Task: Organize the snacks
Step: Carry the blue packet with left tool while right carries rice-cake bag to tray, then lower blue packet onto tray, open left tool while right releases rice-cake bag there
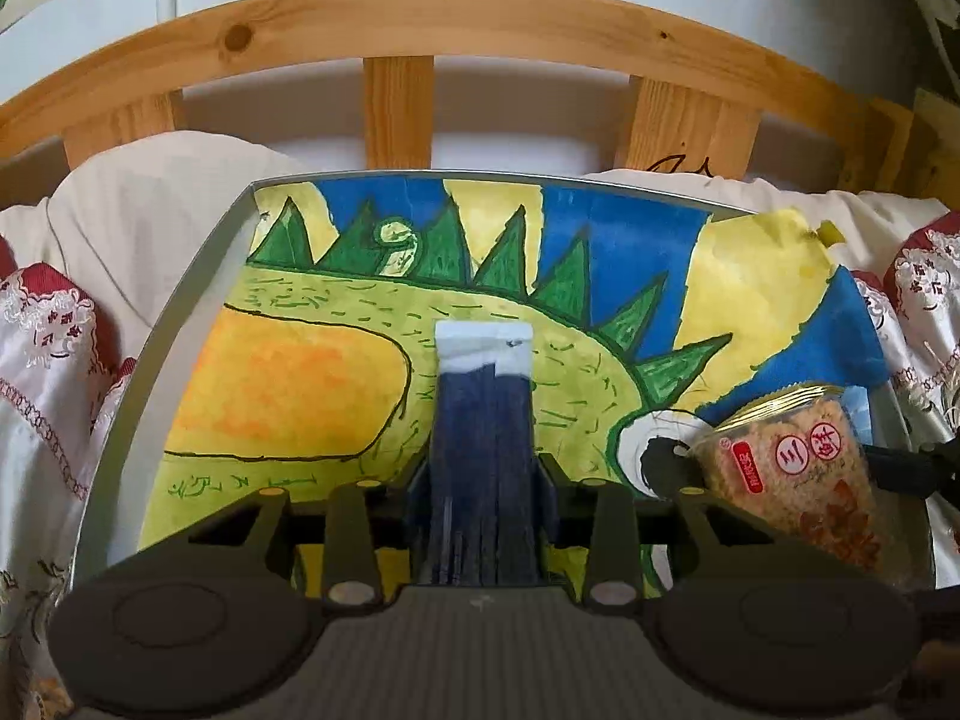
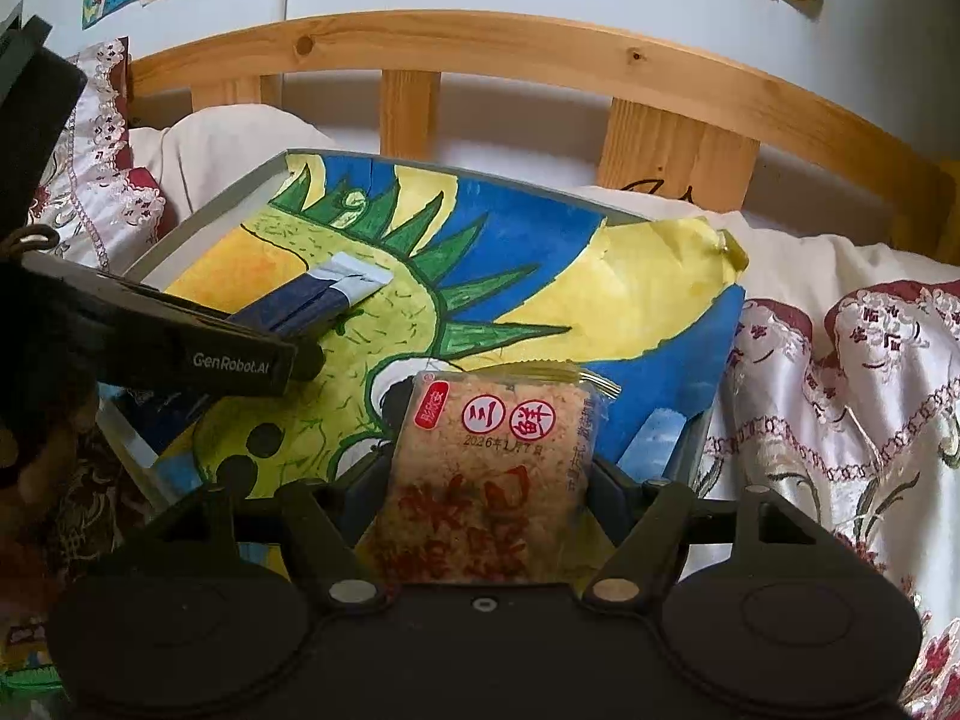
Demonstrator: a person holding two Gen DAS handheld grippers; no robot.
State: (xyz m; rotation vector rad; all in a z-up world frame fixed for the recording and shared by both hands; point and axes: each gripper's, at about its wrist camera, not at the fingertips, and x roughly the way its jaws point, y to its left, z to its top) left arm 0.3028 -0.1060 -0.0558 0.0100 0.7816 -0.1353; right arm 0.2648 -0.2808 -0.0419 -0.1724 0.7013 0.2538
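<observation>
The left gripper (image 1: 483,468) is holding a dark blue snack packet (image 1: 483,420) between its narrowly parted jaws, the two fingers sitting against the packet's sides. The packet's long axis is running straight ahead along the fingers, its white sealed end (image 1: 483,348) pointing away from the tool toward the far rim of the grey tray (image 1: 198,276). From the right wrist view the same packet (image 2: 312,297) is slanting up and to the right, jutting past the left gripper (image 2: 300,354).

The right gripper (image 2: 486,480) is standing much wider, with a clear square packet of crumbly orange-brown snack (image 2: 492,468) filling the gap between its fingers; whether the pads are pressing on it I cannot tell. That packet is lying flat-faced toward the camera, its crimped top edge (image 2: 522,372) pointing forward, its red printed circles upright.

Both tools are hanging over the tray, which is lined with a painted dinosaur sheet (image 1: 288,384). Ahead of the left tool a broad bare stretch of sheet is lying open up to the far rim, and more is open to its left. The tray's right rim (image 2: 690,450) is lying just beside the right tool's right finger, leaving little room there. Beyond the tray, pale bedding (image 1: 156,204) and a wooden headboard (image 1: 396,18) are closing off the far side.
</observation>
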